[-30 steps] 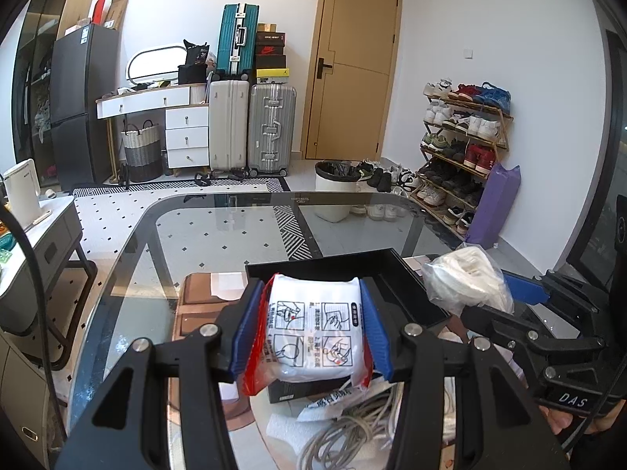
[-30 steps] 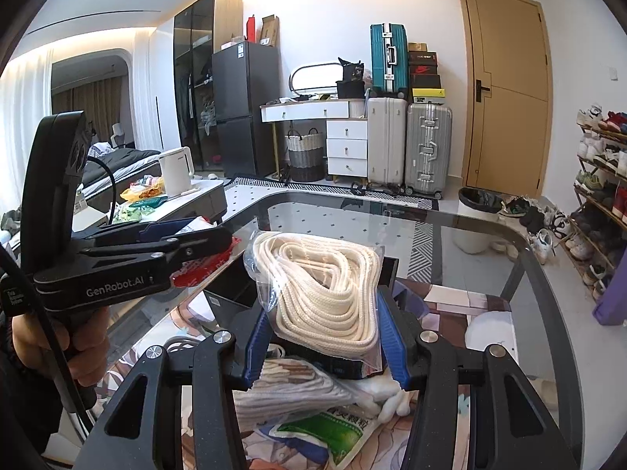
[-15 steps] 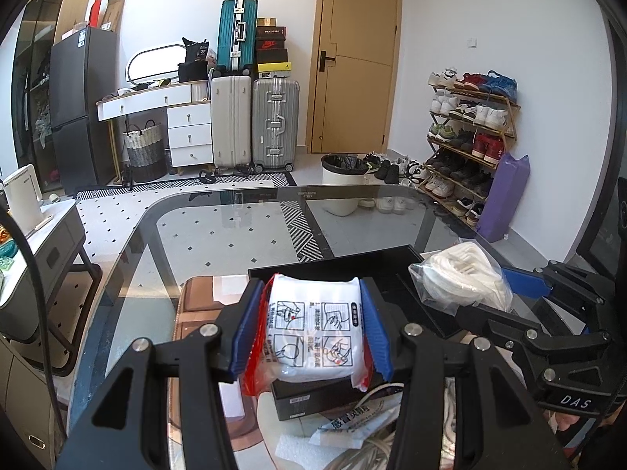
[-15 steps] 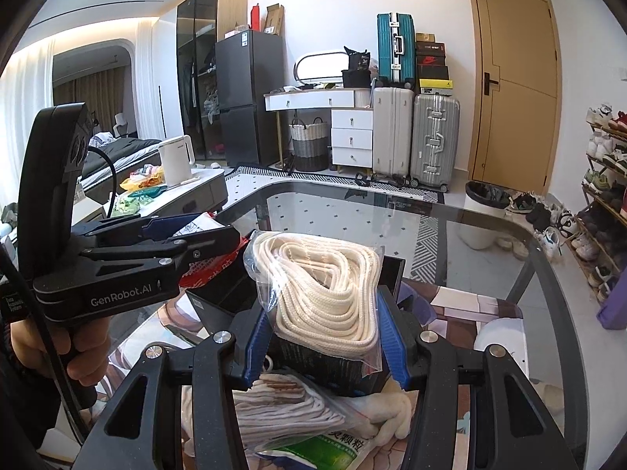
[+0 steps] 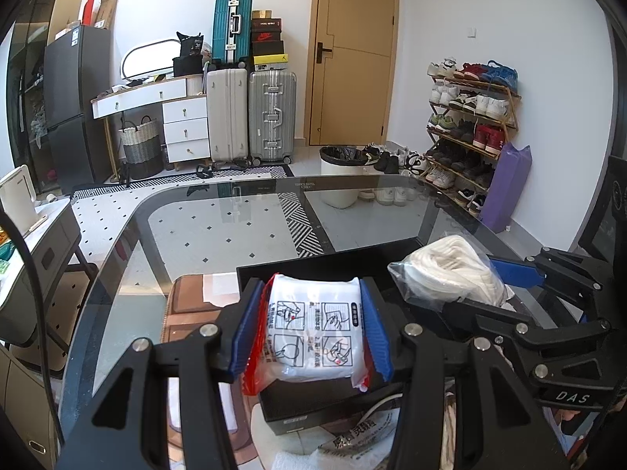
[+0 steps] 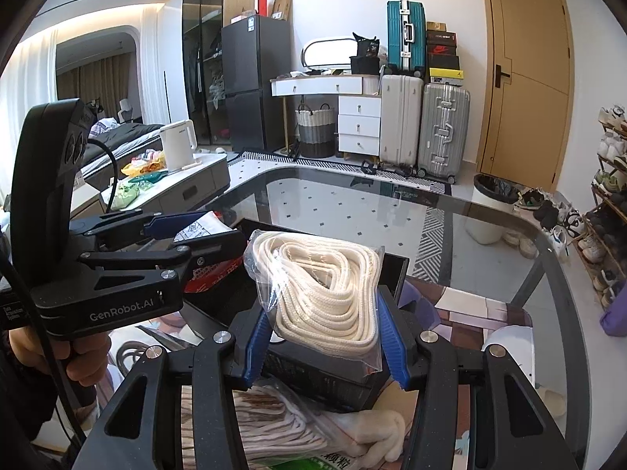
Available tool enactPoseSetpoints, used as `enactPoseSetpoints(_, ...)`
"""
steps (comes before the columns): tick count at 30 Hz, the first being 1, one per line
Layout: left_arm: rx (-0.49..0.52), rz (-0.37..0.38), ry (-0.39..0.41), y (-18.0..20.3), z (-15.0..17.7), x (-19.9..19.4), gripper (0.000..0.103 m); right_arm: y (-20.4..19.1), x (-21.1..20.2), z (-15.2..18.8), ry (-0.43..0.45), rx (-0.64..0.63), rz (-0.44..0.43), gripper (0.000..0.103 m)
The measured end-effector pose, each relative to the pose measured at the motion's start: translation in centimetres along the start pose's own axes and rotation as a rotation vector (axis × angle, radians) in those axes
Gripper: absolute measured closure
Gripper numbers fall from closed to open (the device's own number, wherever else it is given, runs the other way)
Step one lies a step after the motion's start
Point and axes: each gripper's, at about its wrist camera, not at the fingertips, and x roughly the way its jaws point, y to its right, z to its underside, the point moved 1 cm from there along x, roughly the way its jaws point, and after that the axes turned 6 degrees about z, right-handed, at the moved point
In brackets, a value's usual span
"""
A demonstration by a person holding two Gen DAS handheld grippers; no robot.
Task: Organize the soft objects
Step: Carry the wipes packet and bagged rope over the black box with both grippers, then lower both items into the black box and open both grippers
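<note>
Black box (image 5: 313,403) has drawn nearer under both loads, the left gripper (image 5: 313,329) clamping a white packet (image 5: 313,333) and the right gripper (image 6: 325,337) a bagged rope (image 6: 321,286), so dropping them in looks next.

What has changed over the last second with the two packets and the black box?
Both claws moved forward over the black box; the loose packets on the table below slid toward the bottom edge of each view. The left claw still clamps the white packet with printed pictures, and the right claw still clamps the bagged white rope. Nothing was released or newly taken.
</note>
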Motion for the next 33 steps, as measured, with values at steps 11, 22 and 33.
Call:
enactPoseSetpoints(11, 0.022, 0.000, -0.037, 0.3, -0.3, 1.4, 0.055, 0.3, 1.6, -0.1, -0.030, -0.042, -0.018, 0.053)
enactPoseSetpoints(22, 0.056, 0.006, -0.087, 0.2, 0.3, 2.2, 0.054, 0.2, 3.3, 0.1, -0.070, -0.078, -0.042, 0.053)
enactPoseSetpoints(33, 0.079, 0.002, -0.121, 0.4, 0.9, 2.6, 0.051, -0.2, 3.7, 0.5, -0.109, -0.076, -0.044, 0.053)
